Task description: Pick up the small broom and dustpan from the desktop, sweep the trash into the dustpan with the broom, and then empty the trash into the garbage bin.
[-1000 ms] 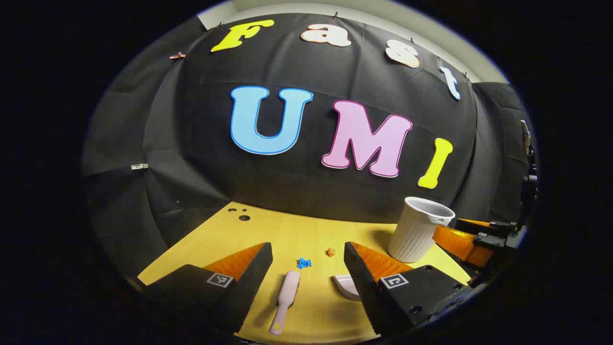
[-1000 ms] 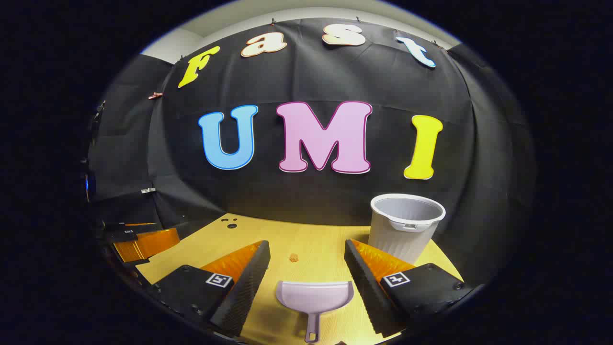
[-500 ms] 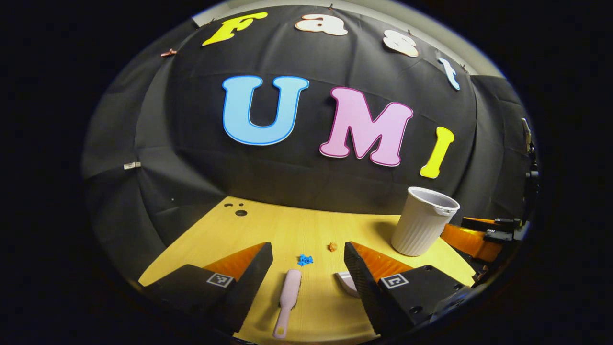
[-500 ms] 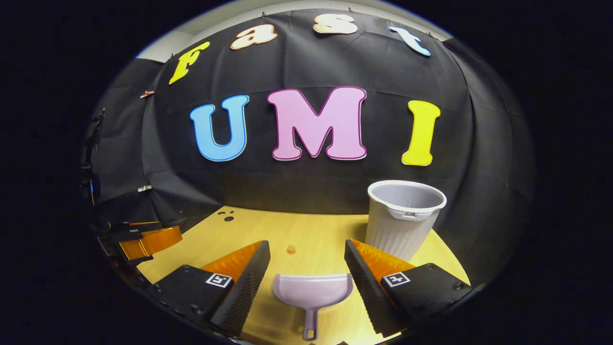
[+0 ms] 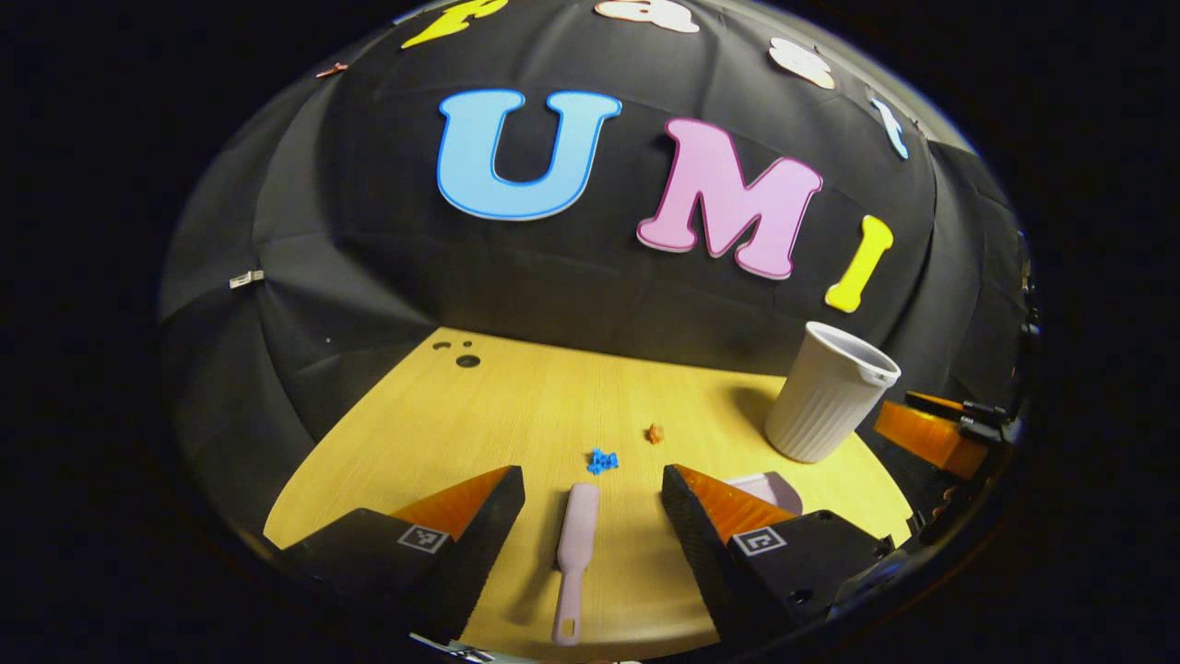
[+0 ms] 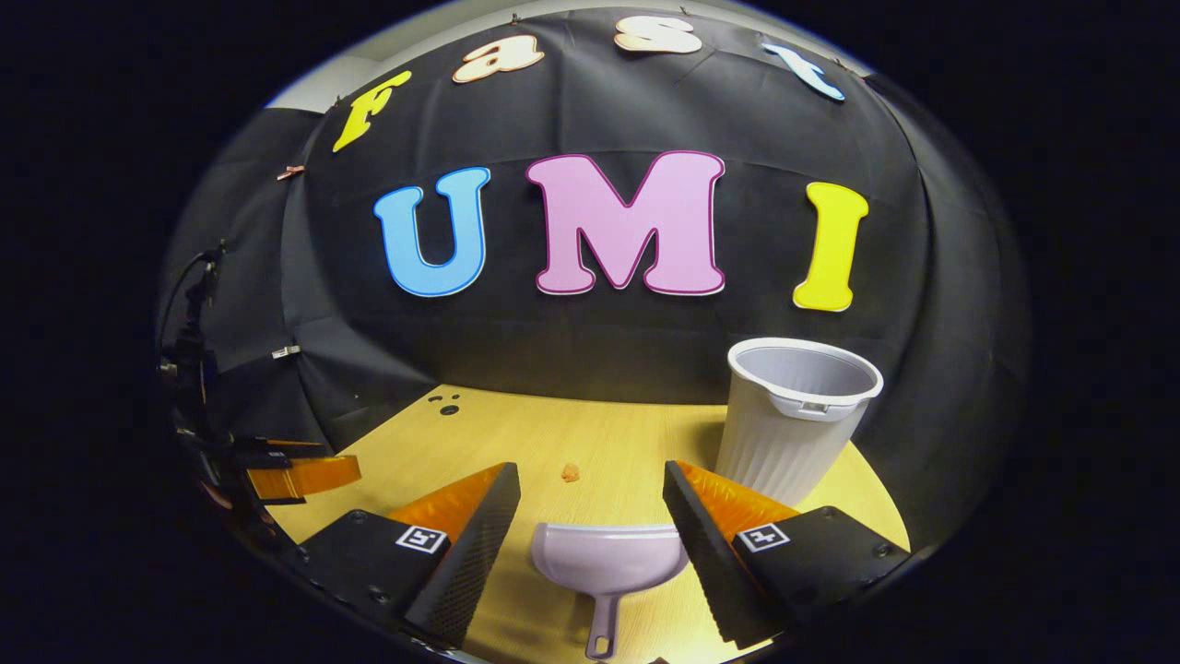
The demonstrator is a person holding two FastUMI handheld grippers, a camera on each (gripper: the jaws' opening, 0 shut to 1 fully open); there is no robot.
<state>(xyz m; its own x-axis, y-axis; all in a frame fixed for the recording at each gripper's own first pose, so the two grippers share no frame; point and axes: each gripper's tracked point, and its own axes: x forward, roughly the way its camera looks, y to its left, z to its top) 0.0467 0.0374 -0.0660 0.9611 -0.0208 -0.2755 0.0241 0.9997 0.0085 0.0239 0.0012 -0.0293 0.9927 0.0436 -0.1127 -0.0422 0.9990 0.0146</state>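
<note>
Whereas a second earlier the small broom (image 5: 573, 544) lay partly cut off at the lower edge of the left gripper view, it now shows whole on the desktop (image 5: 516, 406), between the wide-open fingers of the left gripper (image 5: 593, 480), which touch nothing, with more tabletop visible ahead. In the right gripper view the dustpan (image 6: 608, 567) lies flat, handle toward the camera, between the equally wide jaws of the right gripper (image 6: 592, 475), much as before. The white ribbed garbage bin (image 6: 793, 420) stands upright at the right rear, what shows of its inside bare, while the blue scrap (image 5: 602, 459) and orange scrap (image 5: 654, 432) lie loose ahead of the broom.
</note>
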